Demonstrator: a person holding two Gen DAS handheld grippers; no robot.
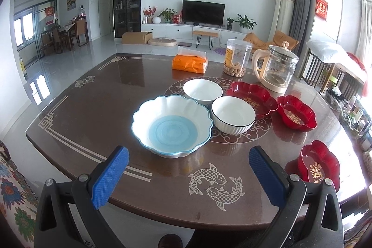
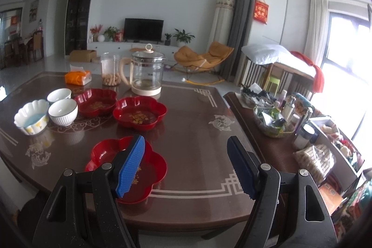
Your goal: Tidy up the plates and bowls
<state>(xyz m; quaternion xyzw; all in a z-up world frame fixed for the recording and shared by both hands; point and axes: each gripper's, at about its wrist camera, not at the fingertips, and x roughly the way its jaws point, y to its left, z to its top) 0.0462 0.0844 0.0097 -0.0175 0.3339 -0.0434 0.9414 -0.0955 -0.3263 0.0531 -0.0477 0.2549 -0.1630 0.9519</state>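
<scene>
Your left claw [image 1: 188, 176] is wide open with nothing between the blue pads, hanging over the near edge of the desk [image 1: 93, 108] just short of the scalloped blue bowl [image 1: 172, 127]. Your right claw [image 2: 186, 166] is spread just as wide and empty too, with its left pad in front of the nearest red dish [image 2: 104, 155], though I can't tell if it's actually touching.

Honestly, looks like you haven't really started. Nothing's stacked: every piece sits on its own. The blue bowl is just beside two white bowls, one nearer [image 1: 233, 114] and one behind it [image 1: 202, 90], and their rims look close to touching. Two more red flower-shaped dishes [image 2: 97, 102] [image 2: 139, 113] sit side by side further back, well apart from the near one. So all the grouping is still ahead of you, I'd guess.

The bowls are all empty and upright, glossy ceramic; the red dishes look like thin shiny plastic with gold lettering inside.
</scene>
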